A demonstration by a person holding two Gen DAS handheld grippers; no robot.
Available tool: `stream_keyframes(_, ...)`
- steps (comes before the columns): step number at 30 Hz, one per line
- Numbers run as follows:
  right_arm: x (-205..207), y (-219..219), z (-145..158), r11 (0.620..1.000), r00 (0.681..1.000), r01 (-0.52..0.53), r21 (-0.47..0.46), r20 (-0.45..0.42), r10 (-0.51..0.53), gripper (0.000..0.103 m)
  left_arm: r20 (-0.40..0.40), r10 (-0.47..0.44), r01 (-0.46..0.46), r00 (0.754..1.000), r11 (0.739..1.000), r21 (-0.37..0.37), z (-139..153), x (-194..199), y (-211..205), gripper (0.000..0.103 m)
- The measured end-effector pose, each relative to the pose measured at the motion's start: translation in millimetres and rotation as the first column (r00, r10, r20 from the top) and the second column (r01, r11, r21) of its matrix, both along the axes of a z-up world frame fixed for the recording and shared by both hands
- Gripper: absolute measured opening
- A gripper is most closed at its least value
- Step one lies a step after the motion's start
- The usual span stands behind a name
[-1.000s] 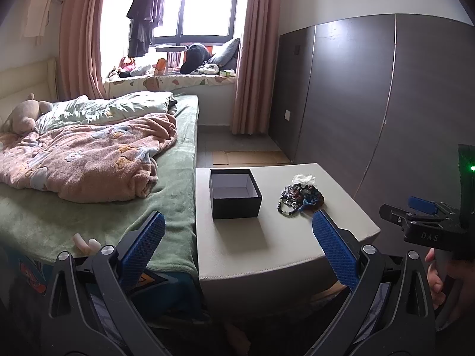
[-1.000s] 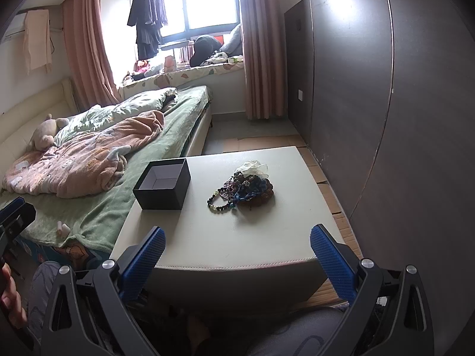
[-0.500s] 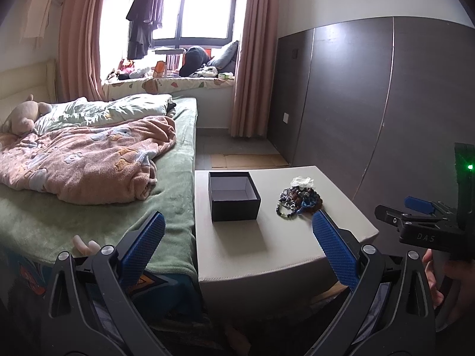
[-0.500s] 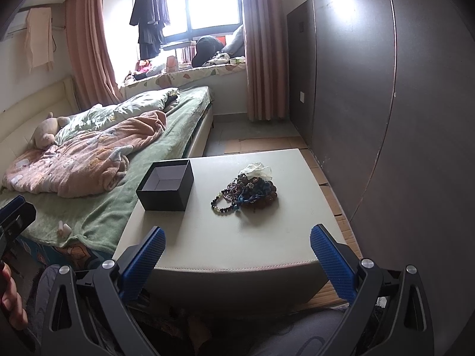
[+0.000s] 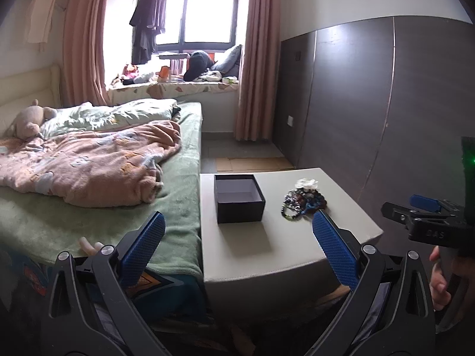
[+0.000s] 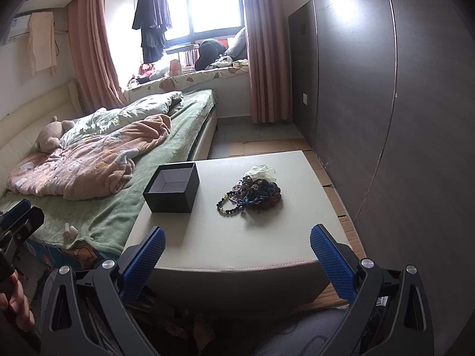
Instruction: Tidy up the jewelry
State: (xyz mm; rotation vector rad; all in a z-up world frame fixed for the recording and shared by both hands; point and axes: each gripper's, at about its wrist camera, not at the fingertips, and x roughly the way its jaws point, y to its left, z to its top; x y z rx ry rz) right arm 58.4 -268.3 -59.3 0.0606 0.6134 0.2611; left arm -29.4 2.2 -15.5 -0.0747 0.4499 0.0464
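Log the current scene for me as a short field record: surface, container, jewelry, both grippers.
surface: cream padded low table, beside the green-covered bed
container: open black square cardboard box, pale lining, nothing visible inside, on the table's bed side
jewelry: tangled heap of dark beaded bracelets right of the box, apart from it; white crumpled piece at its far edge
left gripper: open, blue pads wide, short of the table, holding nothing
right gripper: open, at the table's near edge, holding nothing
task state: no jewelry seen in the box
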Motion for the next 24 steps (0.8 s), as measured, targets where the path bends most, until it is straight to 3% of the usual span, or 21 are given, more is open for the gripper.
stream_keyframes(9,13.3,-12.8,-18.7,0.999,0.998,0.013,0.047,-0.062,-0.01,0.096,-0.031,-0.01,0.01,0.999,1.0,-0.016,-11.5,19.3,-4.2,0.099)
stream_keyframes(16,43.8,-36.3,-40.8,0.993,0.99,0.058,0.103,-0.131,-0.044,0.095,-0.075,-0.074,0.07,0.994,0.996,-0.051,-25.1,55.4,-14.7,0.099)
stream_keyframes(20,63.3,-41.9,-50.4,0.992,0.986,0.07,0.106,-0.158,-0.053,0.088,-0.09,-0.121,0.113,0.989,0.99,-0.083,-32.3,83.7,-26.1,0.099)
stream_keyframes(24,85.4,-46.8,-59.8,0.99,0.981,0.079,0.119,-0.184,-0.056,0.081,-0.114,-0.157,0.146,0.981,0.984,-0.101,-39.0,113.6,-38.3,0.086)
